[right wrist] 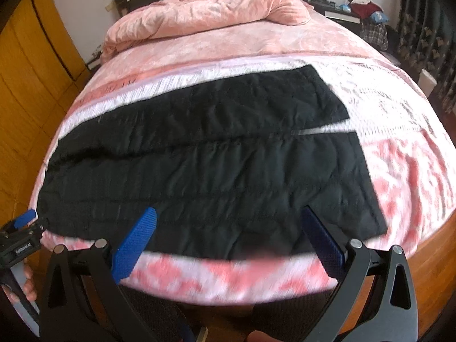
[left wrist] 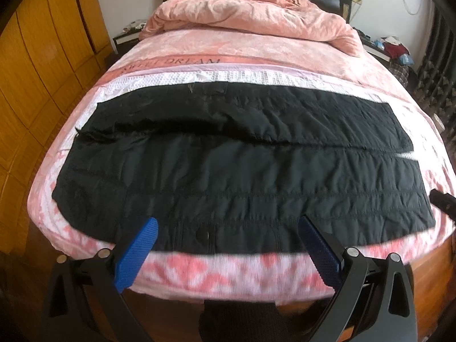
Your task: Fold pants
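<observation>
Black quilted pants (left wrist: pixel 228 165) lie spread flat across the foot of the bed, the two legs side by side and running left to right; they also show in the right wrist view (right wrist: pixel 213 171). My left gripper (left wrist: pixel 228 223) is open and empty, its blue fingers hovering over the near edge of the pants. My right gripper (right wrist: pixel 229 213) is open and empty above the near edge, toward the leg ends on the right. The left gripper's tip (right wrist: pixel 25 218) shows at the left edge of the right wrist view.
The pink bedspread (left wrist: pixel 228 268) covers the bed. A bunched pink duvet (left wrist: pixel 256 14) lies at the headboard. Wooden wardrobe doors (left wrist: pixel 42 57) stand to the left. A cluttered nightstand (left wrist: pixel 393 48) and dark curtains are on the right. Wood floor lies below the bed's foot.
</observation>
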The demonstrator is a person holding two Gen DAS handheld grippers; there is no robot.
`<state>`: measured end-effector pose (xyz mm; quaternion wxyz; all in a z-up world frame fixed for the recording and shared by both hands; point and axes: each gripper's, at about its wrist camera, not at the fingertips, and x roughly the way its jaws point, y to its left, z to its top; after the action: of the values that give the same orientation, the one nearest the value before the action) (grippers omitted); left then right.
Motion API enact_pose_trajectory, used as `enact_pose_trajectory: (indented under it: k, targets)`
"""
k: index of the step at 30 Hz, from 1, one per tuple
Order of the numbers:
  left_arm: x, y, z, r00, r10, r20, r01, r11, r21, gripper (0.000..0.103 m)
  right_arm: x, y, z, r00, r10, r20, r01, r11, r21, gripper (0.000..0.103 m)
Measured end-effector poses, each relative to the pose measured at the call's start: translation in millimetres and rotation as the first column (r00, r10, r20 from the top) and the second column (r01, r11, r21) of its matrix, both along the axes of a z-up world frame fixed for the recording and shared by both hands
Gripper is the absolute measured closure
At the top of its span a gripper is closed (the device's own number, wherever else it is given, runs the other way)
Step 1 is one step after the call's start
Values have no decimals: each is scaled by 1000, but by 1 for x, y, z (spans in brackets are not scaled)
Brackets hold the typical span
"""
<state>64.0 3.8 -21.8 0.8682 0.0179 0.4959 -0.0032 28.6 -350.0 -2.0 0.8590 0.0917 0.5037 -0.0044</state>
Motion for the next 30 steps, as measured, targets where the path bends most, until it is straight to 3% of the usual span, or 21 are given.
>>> enact_pose_trajectory:
  k: [5,8,12,16,23,27,30]
  targets:
    - [57,-13,2,1000,-6,1,6,1000,-4,4,79,-54,1,1000,14,2,-14,999,-33,2]
    - [102,-30,1,999,-27,28,27,1000,-1,4,140,-96,-12,999,29,-26,-29,999,17,2]
    - [168,-60,-12,997,-74,8,74,994,-77,4,222,-151,-45,993,26,-114,-18,998,64,2]
    - [219,-97,-33,993,-115,-19,113,988,-103,4,285,-192,-86,982,-7,-189,4,1000,-16,2]
    - [274,-146,-58,986,-163,-39,154,972,-175,4,329,-218,-135,962,61,-265,-34,994,105,2]
    - [288,-162,-63,980,-192,-44,183,971,-155,4,330,-205,-149,957,124,-262,-119,992,37,2]
    - [292,-170,-66,974,-224,-41,218,968,-122,4,320,-198,-140,965,171,-200,-177,984,-10,27]
